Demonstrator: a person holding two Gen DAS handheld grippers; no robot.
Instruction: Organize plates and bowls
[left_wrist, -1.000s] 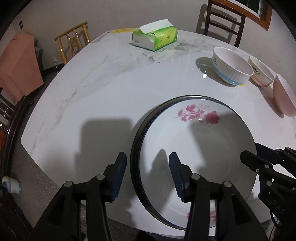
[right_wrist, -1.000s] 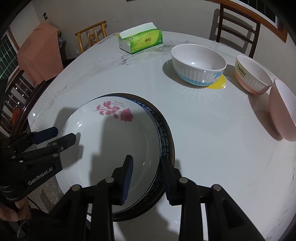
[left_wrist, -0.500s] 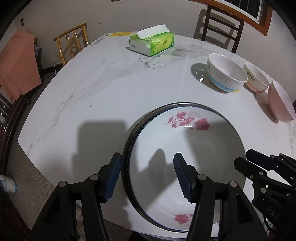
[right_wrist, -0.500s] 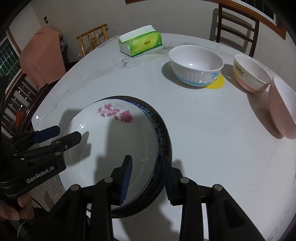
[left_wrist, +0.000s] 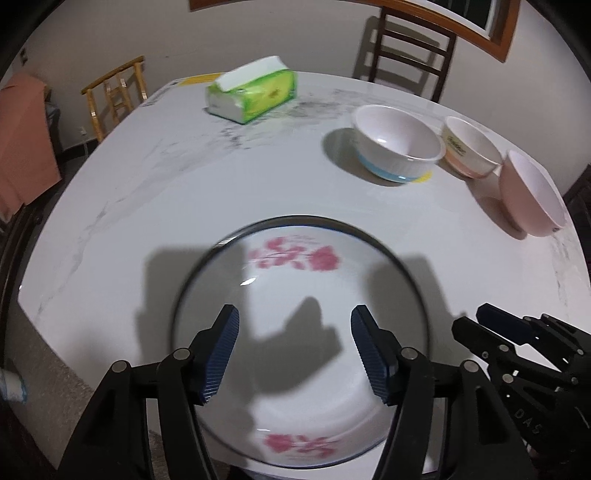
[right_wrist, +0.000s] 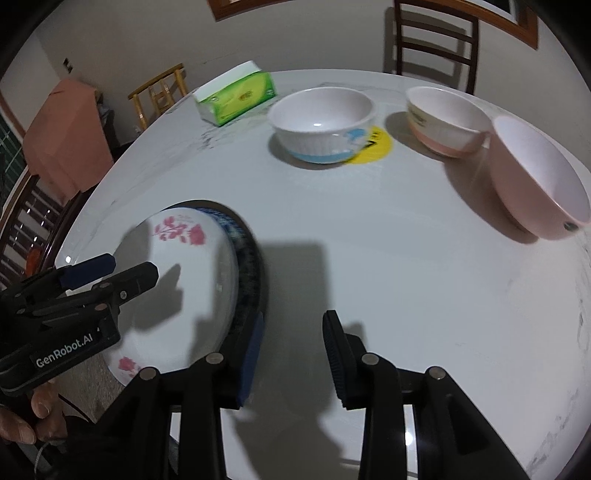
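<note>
Black linkage tongs (left_wrist: 294, 349), ribbed blue pads (left_wrist: 218, 354), silver rivets, white "GenRobot.AI" lettering

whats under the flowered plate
A dark, blue-patterned plate lies under the flowered plate; only its rim shows along one side. Its middle is covered, as is anything beneath it.

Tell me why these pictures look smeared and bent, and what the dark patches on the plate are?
Left wrist view: motion blur smears the floral plate; gripper shadows cross it. Right wrist view: the bowls blur slightly; fisheye curves the table edge.
</note>
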